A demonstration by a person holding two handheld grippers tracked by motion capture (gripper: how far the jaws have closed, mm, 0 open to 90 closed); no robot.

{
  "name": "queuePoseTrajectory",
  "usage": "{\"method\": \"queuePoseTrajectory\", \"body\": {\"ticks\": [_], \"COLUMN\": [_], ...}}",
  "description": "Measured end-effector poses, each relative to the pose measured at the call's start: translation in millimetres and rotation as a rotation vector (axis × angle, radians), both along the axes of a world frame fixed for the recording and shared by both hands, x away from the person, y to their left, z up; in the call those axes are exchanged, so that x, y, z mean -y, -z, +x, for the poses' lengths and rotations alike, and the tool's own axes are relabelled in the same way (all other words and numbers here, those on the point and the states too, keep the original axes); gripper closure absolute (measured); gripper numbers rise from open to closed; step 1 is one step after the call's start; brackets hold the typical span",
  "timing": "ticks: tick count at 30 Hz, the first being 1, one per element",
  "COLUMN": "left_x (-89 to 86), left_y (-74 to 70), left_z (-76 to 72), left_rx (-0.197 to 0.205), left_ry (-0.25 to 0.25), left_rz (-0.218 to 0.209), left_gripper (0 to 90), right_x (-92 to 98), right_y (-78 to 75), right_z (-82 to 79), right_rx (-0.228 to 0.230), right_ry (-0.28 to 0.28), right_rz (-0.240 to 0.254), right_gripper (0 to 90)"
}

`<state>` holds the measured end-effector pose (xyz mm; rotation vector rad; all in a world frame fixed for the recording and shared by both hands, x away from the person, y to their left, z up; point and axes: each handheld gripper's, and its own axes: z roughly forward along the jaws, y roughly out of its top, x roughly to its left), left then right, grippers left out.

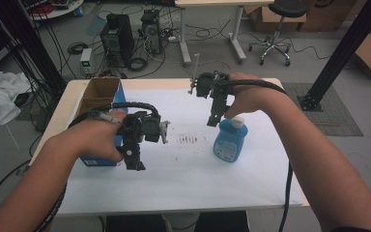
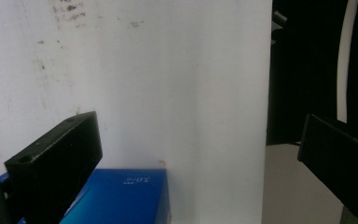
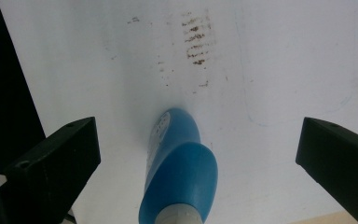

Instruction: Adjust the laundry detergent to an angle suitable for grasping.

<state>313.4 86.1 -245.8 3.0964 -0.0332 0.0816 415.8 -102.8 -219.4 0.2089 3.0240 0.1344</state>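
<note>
From the high view, we hold the right gripper (image 1: 214, 120) just above and beside the white cap of the blue bottle (image 1: 230, 141), which stands upright on the white surface (image 1: 183, 179); that placing suggests a grasp is being lined up. Our left gripper (image 1: 134, 162) hangs beside the blue cardboard box (image 1: 98, 102) at the surface's left edge, its top open as if ready to receive something.

In the left gripper view, we see the fingers (image 2: 56, 161) spread wide with nothing between them, a corner of the box (image 2: 121, 196) below.

In the right gripper view, our fingers (image 3: 58, 161) stand wide apart, straddling the bottle (image 3: 179, 177) without touching it.
</note>
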Motion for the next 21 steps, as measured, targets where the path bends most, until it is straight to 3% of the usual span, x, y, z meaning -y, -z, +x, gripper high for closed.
{"method": "queuePoseTrajectory", "body": {"ticks": [12, 21], "left_x": [0.1, 1.4], "left_y": [0.5, -2.7], "left_z": [-0.3, 0.1], "left_rx": [-0.005, -0.002], "left_ry": [-0.007, -0.007], "left_rz": [0.022, 0.033], "left_gripper": [0.1, 0.1], "right_x": [-0.5, 1.0], "right_y": [3.8, -0.7], "right_z": [0.6, 0.3], "right_rx": [-0.003, 0.005], "right_ry": [-0.002, -0.003], "right_rz": [-0.014, 0.007], "right_gripper": [0.0, 0.0]}}
